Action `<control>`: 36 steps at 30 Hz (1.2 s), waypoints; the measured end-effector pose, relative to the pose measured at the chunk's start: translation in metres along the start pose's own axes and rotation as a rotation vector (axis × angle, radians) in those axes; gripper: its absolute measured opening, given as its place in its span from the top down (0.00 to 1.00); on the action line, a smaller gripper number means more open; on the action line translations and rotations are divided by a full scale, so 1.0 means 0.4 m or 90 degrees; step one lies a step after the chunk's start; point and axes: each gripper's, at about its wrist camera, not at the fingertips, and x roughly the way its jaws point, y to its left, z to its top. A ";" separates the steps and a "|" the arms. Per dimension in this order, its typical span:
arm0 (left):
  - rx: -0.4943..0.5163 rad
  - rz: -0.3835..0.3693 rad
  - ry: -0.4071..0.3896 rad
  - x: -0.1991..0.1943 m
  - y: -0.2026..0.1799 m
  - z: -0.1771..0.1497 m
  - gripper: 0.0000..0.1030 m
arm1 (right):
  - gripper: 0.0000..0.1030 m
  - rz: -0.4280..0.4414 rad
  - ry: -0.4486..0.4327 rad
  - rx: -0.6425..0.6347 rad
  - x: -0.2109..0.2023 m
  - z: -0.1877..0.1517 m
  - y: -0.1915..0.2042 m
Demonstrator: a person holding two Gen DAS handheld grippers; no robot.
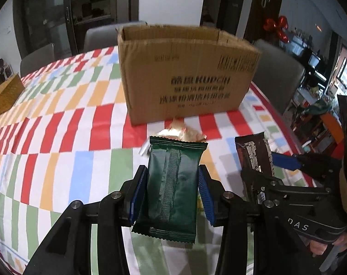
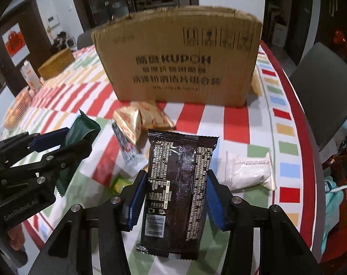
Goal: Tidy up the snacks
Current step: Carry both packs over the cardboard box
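Gripping green packet [image 1: 173, 183] | left claw [image 1: 172, 181] | packet text unreadable

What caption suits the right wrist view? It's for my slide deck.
Right gripper holds a dark brown snack packet before the cardboard box, loose snacks around.

My left tongs [image 1: 172, 183] clamp a green packet [image 1: 173, 183]. The cardboard box [image 1: 187, 73] sits at twelve o'clock on the worktop [image 1: 59, 137]. At three o'clock, right tongs [image 1: 272, 171] grip a dark bar [image 1: 253, 153].

One cardboard box [image 2: 180, 57], one green packet [image 1: 173, 188], one dark brown packet [image 2: 178, 194], one white packet [image 2: 249, 171], two beige packets [image 2: 141, 119], two grippers [image 1: 172, 181] [image 2: 175, 185].
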 end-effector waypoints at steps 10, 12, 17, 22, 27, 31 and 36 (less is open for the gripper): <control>-0.007 -0.008 -0.075 -0.094 -0.028 0.077 0.58 | 0.50 0.005 -0.081 -0.002 -0.105 0.068 -0.013; -0.008 -0.009 -0.092 -0.114 -0.032 0.098 0.58 | 0.50 0.008 -0.100 -0.002 -0.127 0.087 -0.016; -0.009 -0.008 -0.129 -0.151 -0.041 0.153 0.58 | 0.50 0.015 -0.142 0.000 -0.173 0.142 -0.026; -0.009 -0.006 -0.156 -0.175 -0.042 0.204 0.58 | 0.50 0.017 -0.177 -0.003 -0.208 0.201 -0.030; -0.014 -0.008 -0.171 -0.182 -0.031 0.263 0.58 | 0.50 0.009 -0.209 -0.005 -0.237 0.263 -0.032; -0.016 -0.012 -0.179 -0.183 -0.025 0.307 0.58 | 0.50 0.005 -0.226 -0.011 -0.252 0.307 -0.030; -0.016 0.003 -0.187 -0.168 -0.013 0.369 0.58 | 0.50 0.007 -0.234 -0.019 -0.245 0.367 -0.036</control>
